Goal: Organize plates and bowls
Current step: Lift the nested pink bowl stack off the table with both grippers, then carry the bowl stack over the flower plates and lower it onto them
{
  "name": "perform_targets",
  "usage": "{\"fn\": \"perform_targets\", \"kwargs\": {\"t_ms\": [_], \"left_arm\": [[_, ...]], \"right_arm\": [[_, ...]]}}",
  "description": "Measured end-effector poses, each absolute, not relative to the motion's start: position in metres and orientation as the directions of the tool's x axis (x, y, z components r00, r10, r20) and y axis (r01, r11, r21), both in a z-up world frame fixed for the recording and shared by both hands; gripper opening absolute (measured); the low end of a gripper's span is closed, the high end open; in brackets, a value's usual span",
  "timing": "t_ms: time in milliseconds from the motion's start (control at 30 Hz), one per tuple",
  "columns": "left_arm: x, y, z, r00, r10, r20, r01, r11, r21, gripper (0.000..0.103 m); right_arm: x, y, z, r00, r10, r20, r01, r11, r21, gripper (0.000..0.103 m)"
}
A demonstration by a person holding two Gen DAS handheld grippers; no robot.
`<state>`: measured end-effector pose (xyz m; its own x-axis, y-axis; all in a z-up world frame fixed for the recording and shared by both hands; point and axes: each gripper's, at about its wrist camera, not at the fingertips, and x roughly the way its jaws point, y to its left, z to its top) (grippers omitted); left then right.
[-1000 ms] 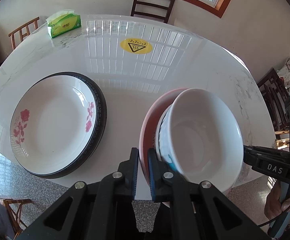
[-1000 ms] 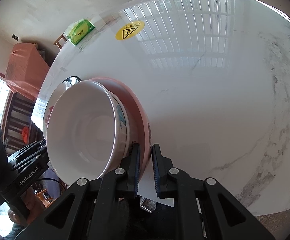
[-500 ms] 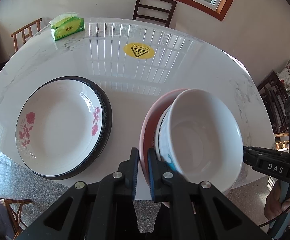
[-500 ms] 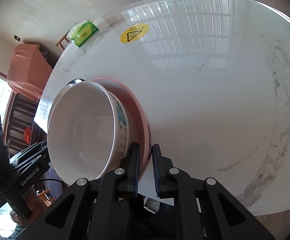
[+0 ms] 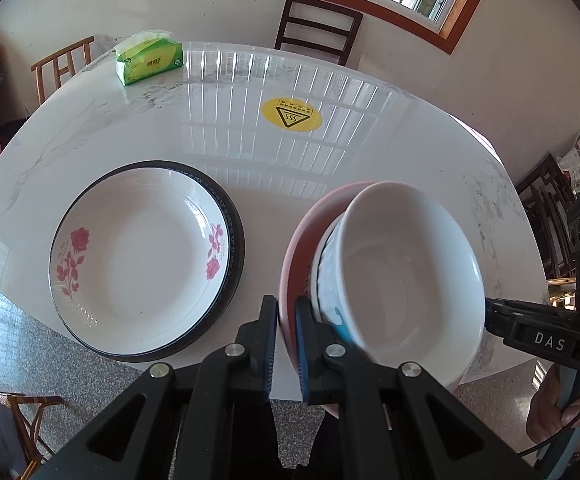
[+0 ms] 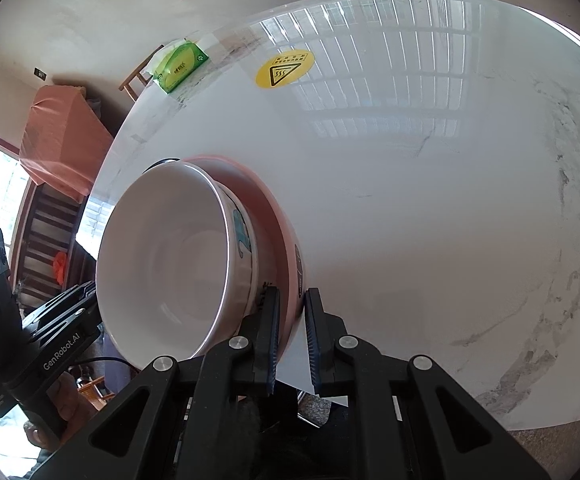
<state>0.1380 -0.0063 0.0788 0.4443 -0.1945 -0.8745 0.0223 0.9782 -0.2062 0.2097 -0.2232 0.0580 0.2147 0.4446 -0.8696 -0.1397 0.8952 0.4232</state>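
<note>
White marble worktop [image 5: 138,128], round and glossy, with window bars mirrored in it; dark wooden chair [image 5: 317,26] at the far edge under a wood-framed window.

Writing I can read: "DAS" on the side of the right tool as seen from the left wrist view, "GenRobot.AI" on the left tool as seen from the right wrist view. Yellow round sticker [image 5: 291,114] carries a heat-warning triangle; its text is too small. Green tissue pack [image 5: 149,61] has lettering I cannot make out.

Both tools point steeply down at the near edge of the worktop. My left tool [image 5: 286,344] is clamped nearly closed on the left rim of the pink plate [image 5: 295,248]. My right tool [image 6: 291,336] is pinched the same way on that plate's opposite rim. A hand [image 5: 557,412] grips the right handle.

Pink plate is held tilted between the tools, over the worktop's near edge. A white bowl [image 5: 401,280] with blue markings outside sits in it.

To the left, a rose-patterned white plate [image 5: 138,248] lies nested on a black-rimmed plate [image 5: 236,248].
</note>
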Motion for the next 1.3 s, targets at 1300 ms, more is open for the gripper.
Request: {"fn": "perform_targets", "kwargs": {"t_ms": [1300], "left_arm": [[0.139, 0.085, 0.118, 0.526, -0.129, -0.841, -0.135, 0.963, -0.232, 0.007]], "right_arm": [[0.232, -0.141, 0.088, 0.173, 0.493, -0.853, -0.268, 0.857, 0.441, 0.015]]}}
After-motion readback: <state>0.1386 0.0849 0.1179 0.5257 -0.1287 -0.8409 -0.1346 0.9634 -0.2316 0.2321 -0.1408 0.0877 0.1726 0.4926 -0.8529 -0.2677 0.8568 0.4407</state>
